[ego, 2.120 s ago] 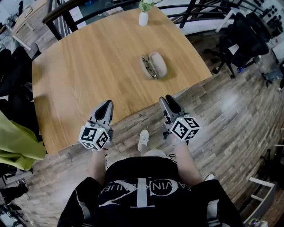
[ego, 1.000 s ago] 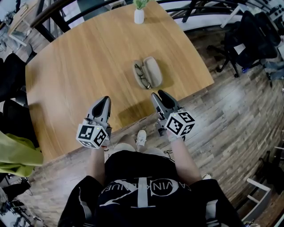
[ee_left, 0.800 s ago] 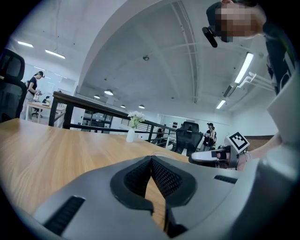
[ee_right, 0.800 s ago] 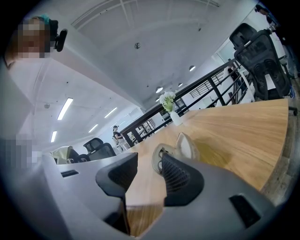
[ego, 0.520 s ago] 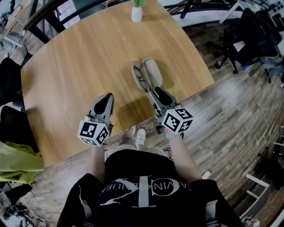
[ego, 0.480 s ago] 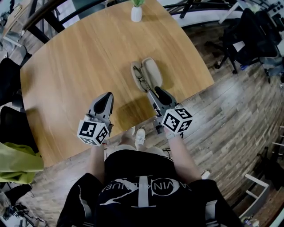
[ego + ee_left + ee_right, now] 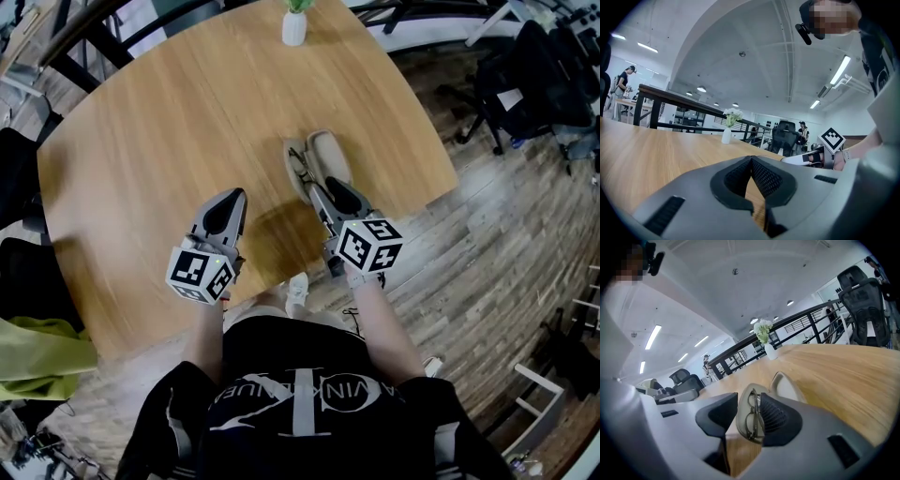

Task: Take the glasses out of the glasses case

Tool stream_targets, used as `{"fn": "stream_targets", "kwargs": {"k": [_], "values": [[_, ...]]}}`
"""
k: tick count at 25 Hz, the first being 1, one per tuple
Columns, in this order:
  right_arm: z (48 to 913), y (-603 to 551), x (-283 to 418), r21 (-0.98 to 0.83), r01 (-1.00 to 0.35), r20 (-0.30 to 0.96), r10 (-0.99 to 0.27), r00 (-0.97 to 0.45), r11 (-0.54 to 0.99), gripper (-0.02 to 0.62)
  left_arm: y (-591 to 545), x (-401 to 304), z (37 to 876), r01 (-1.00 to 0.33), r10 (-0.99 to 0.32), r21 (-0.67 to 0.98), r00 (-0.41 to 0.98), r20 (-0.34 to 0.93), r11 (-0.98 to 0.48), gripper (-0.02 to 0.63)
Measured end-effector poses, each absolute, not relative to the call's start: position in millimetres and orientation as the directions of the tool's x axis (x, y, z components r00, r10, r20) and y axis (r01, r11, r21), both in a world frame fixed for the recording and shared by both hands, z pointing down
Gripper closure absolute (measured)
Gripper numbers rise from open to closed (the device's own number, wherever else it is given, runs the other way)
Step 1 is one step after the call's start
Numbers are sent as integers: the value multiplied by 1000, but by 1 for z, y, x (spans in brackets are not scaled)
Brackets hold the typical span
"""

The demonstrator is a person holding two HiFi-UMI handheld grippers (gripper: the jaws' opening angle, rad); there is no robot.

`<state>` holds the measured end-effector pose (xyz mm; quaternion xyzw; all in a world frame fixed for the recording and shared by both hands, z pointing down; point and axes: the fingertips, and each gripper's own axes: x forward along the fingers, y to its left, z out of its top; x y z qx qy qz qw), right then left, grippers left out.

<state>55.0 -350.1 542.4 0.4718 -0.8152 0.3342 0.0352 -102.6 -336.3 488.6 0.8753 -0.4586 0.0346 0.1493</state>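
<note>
1. The glasses case [image 7: 323, 155] lies open on the wooden table [image 7: 178, 112], near the edge closest to me. The glasses [image 7: 752, 420] are folded in its left half, with the lid [image 7: 785, 385] lying flat beside them.
2. I judge the glasses to be light and fragile: a thin frame, lenses that smudge or scratch, and hinges that dislike twisting. The frame also looks slick, so a hard squeeze may make it pop out of the grip.
3. I would take hold across the folded frame at the bridge or over the stacked temples (never on a lens face). The case is light too and may lift along with the glasses.
4. The right gripper [image 7: 322, 187] is low and nearly level with the table, pointing away from me. Its jaws stand apart around the near end of the half with the glasses. I cannot tell whether a pad touches the rim yet.
5. The left gripper [image 7: 234, 195] hovers over bare wood, well left of the case. Its jaw tips are together with nothing between them, so it could pin the case down.
</note>
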Motion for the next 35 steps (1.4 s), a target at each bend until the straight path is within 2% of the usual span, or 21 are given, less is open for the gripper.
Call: {"fn": "stream_targets", "kwargs": {"k": [6, 13, 18, 22, 24, 35], "values": [[561, -361, 50, -476, -827, 472, -707, -526, 298, 448, -348, -106, 497, -811, -786, 246, 580, 215, -531, 591], [578, -367, 44, -481, -832, 525, -669, -526, 277, 451, -357, -102, 507, -803, -776, 261, 590, 222, -535, 591], [587, -367, 47, -459, -853, 584, -639, -500, 248, 508, -360, -97, 511, -796, -768, 271, 599, 228, -541, 591], [590, -368, 46, -459, -857, 594, -636, -493, 235, 522, -362, -97, 513, -795, -767, 274, 600, 227, -541, 591], [589, -370, 48, -456, -861, 587, -652, -480, 224, 550, -364, -99, 513, -797, -768, 274, 598, 228, -539, 591], [577, -376, 51, -460, -864, 557, -690, -462, 206, 554, -365, -108, 510, -804, -779, 277, 587, 222, -527, 591]]}}
